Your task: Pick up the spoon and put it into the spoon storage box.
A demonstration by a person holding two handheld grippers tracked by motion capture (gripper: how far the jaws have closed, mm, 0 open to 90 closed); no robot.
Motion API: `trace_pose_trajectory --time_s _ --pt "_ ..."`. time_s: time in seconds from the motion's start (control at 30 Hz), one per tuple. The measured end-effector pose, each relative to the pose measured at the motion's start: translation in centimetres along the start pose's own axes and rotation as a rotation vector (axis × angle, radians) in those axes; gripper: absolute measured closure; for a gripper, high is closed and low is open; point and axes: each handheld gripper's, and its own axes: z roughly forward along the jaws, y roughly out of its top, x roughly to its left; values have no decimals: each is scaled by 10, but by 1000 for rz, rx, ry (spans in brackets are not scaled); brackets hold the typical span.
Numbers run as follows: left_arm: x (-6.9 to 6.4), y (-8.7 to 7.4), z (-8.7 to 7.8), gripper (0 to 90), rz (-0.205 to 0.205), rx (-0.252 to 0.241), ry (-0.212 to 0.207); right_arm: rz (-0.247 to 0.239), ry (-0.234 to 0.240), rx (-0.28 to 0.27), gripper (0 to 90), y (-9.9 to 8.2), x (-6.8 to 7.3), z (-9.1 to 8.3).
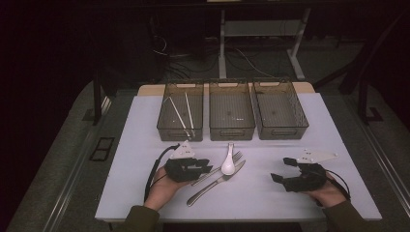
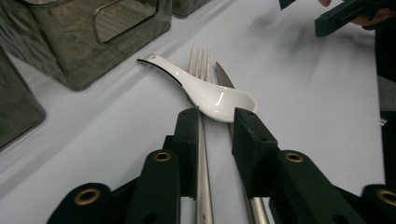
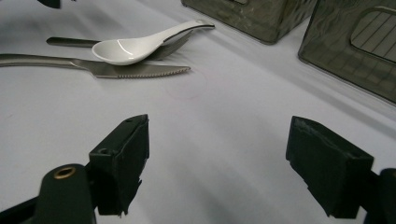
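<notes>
— Pale lavender-white tabletop (image 1: pixel 145 145), dark room behind it, and three smoky translucent plastic bins (image 1: pixel 231 116) in a row along the far side. What lies in front of them?

— A white ceramic soup spoon (image 1: pixel 228 163) resting across a steel fork (image 1: pixel 217 167) and a serrated steel table knife (image 1: pixel 215 183), all just below the middle bin.

— And the left gripper (image 2: pixel 215 128)?

— Its black jaws stand narrow around the fork's handle (the left one right against it), tips just short of the spoon's bowl; the knife's handle runs under the right jaw. Whether both pads press on the fork, I cannot tell.

— The right gripper (image 3: pixel 217 154)?

— Jaws wide apart, nothing between them, over bare table, well apart from the cutlery.
</notes>
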Motion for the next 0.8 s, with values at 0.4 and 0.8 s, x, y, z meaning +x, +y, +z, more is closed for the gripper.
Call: trace_pose_trajectory --time_s 0.4,0.8 --pt "-11 23 34 889 21 20 -64 5 1 -3 214 0 -1 0" --pt "-41 27 77 888 79 84 -104 11 2 0 214 0 -1 0"
